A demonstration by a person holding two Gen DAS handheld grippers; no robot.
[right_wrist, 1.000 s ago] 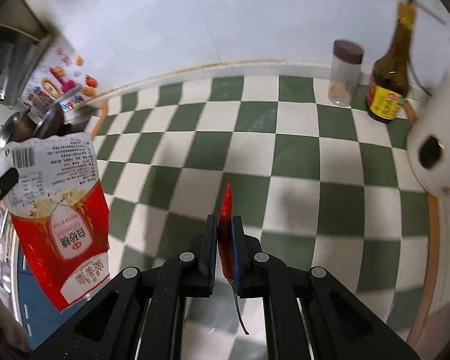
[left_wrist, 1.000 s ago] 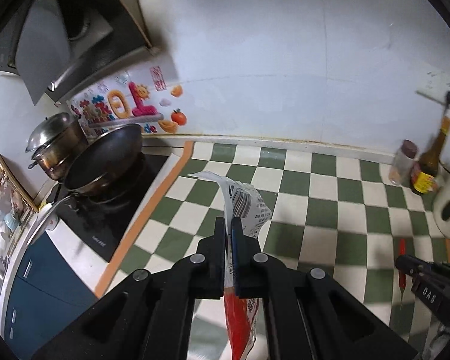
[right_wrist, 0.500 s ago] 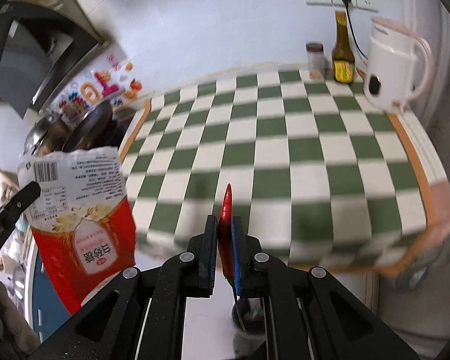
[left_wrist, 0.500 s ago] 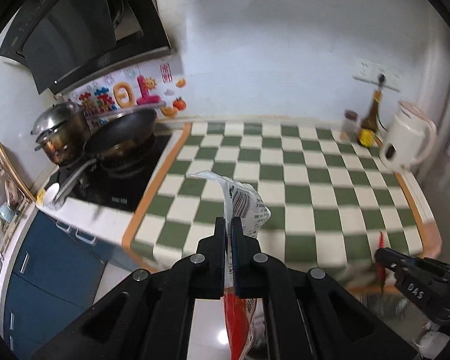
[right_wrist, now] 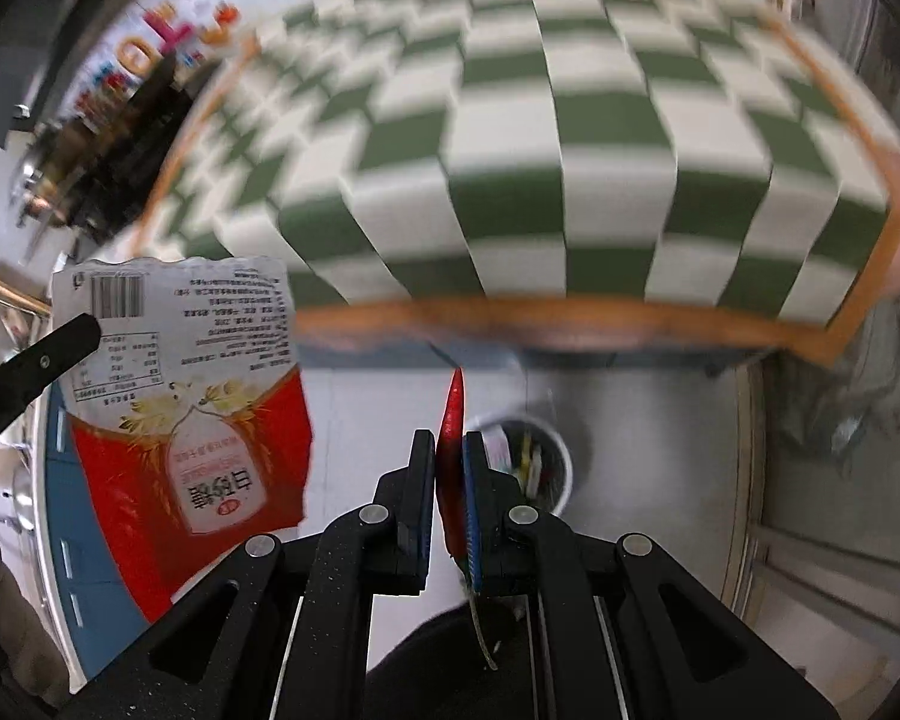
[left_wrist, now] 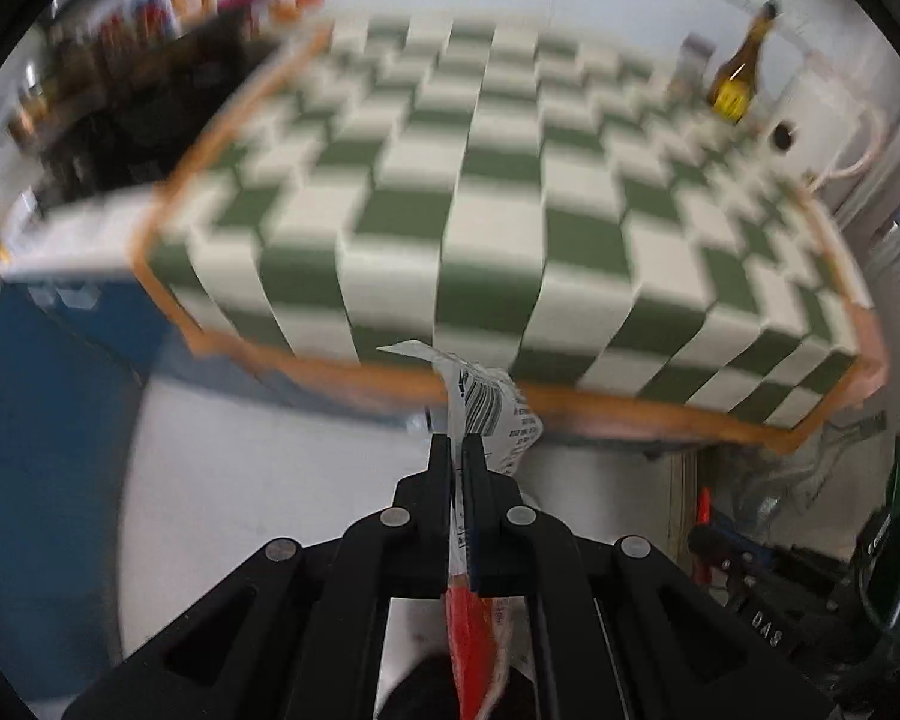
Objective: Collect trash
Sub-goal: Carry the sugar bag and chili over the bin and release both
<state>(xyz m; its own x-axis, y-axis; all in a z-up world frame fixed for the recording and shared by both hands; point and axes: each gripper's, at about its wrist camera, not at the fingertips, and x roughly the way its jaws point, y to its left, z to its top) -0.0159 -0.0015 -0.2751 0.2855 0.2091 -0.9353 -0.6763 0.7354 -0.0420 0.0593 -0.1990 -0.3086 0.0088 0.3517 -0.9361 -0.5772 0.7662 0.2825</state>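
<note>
My left gripper (left_wrist: pixel 457 447) is shut on an empty red and white sugar bag (left_wrist: pixel 498 414), seen edge-on; the same bag (right_wrist: pixel 186 396) hangs flat at the left of the right wrist view. My right gripper (right_wrist: pixel 450 450) is shut on a red chili pepper (right_wrist: pixel 453 414) with its green stem trailing back. Both grippers are off the counter, above the floor. A white trash bin (right_wrist: pixel 531 462) with scraps inside stands on the floor just beyond the right gripper. The right gripper with the pepper (left_wrist: pixel 703 501) shows low right in the left wrist view.
The green and white checkered counter (left_wrist: pixel 480 198) with its orange edge (right_wrist: pixel 570 312) lies ahead and above. A sauce bottle (left_wrist: pixel 735 81), a jar (left_wrist: pixel 693 57) and a white kettle (left_wrist: pixel 810 138) stand at its far right. Blue cabinets (left_wrist: pixel 36 396) are left. The stove (left_wrist: pixel 120 90) is far left.
Both grippers have pulled back from the counter and dropped below its edge, still holding the bag and the pepper. The floor and trash bin have come into view.
</note>
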